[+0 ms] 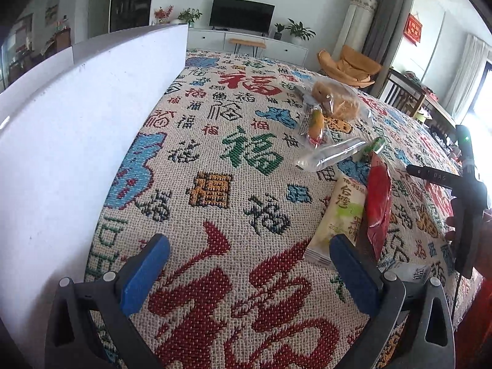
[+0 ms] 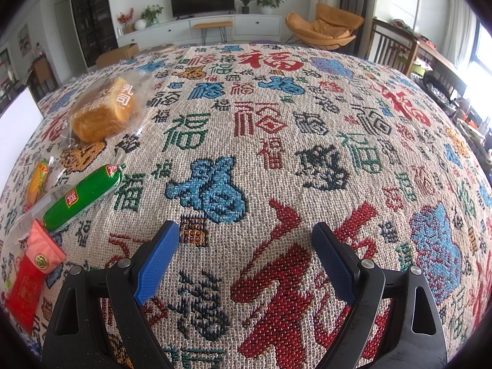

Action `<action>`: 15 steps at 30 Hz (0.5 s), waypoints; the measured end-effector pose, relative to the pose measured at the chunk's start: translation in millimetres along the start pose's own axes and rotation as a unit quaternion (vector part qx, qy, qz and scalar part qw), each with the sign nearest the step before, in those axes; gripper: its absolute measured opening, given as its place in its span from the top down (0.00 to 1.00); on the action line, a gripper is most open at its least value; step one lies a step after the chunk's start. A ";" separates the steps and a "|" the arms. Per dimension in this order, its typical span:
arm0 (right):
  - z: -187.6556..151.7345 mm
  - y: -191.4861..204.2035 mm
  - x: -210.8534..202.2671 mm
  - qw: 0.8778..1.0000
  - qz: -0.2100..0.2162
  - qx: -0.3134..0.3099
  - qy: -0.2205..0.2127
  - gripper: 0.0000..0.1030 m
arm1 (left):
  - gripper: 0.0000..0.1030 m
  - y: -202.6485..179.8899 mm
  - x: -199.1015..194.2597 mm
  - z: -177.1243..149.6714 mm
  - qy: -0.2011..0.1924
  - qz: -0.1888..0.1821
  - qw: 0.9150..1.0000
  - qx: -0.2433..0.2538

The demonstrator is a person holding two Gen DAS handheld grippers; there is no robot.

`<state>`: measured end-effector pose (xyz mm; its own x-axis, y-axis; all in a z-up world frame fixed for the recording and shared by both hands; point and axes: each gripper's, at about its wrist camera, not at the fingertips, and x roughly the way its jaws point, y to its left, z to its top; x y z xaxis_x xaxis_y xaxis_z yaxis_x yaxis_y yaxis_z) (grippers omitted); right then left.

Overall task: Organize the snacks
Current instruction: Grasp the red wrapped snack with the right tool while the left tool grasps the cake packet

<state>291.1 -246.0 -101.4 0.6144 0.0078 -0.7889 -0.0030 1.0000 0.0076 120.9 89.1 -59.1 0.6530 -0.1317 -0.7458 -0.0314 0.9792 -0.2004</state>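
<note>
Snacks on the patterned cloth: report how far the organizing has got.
Nothing looks sorted yet. The bread bag, green sausage, red packet, corn snack and cream rice-cracker packet lie loose on the cloth. Nothing is in hand: left tool and right tool are open, holding nothing. The white box stands apart from them, its inside hidden. All snacks remain.

Snacks strung in a row on the cloth (image 2: 276, 141): bread (image 2: 104, 110) farthest, then corn pack (image 2: 37, 181), sausage (image 2: 81, 196), red packet (image 2: 30, 279) nearest. Box (image 1: 77, 129) standing left of them.
</note>
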 end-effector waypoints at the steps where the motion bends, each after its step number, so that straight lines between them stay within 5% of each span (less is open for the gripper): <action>1: 0.4 -0.1 -0.3 1.000 0.001 0.000 0.000 0.12 | 0.00 -0.5 0.7 0.0 0.001 0.001 1.000 -0.001; 7: 2.1 -5.0 -2.3 1.000 -0.001 0.007 0.003 0.12 | 0.00 -0.2 1.1 0.5 -0.003 -0.002 1.000 -0.005; 9: 12.3 -2.3 0.1 0.999 -0.004 0.022 0.046 0.12 | 0.00 3.4 -0.1 -0.5 -0.008 -0.011 1.000 -0.012; 10: 19.1 -0.9 -0.7 0.996 0.034 0.040 0.078 0.12 | 0.00 4.7 -0.6 -0.7 -0.010 -0.015 1.000 -0.015; 12: 23.0 10.1 -14.1 0.966 0.210 0.103 0.113 0.13 | 0.00 6.1 -0.7 -0.5 -0.011 -0.018 1.000 -0.019; 15: 18.1 50.2 -19.7 0.922 0.300 0.130 0.206 0.13 | 0.00 4.9 0.0 -0.2 -0.011 -0.016 1.000 -0.018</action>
<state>293.2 -196.0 -74.4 0.2126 0.6131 -0.7608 -0.0227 0.7815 0.6235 120.5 93.9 -60.2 0.6707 -0.1583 -0.7246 -0.0380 0.9683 -0.2468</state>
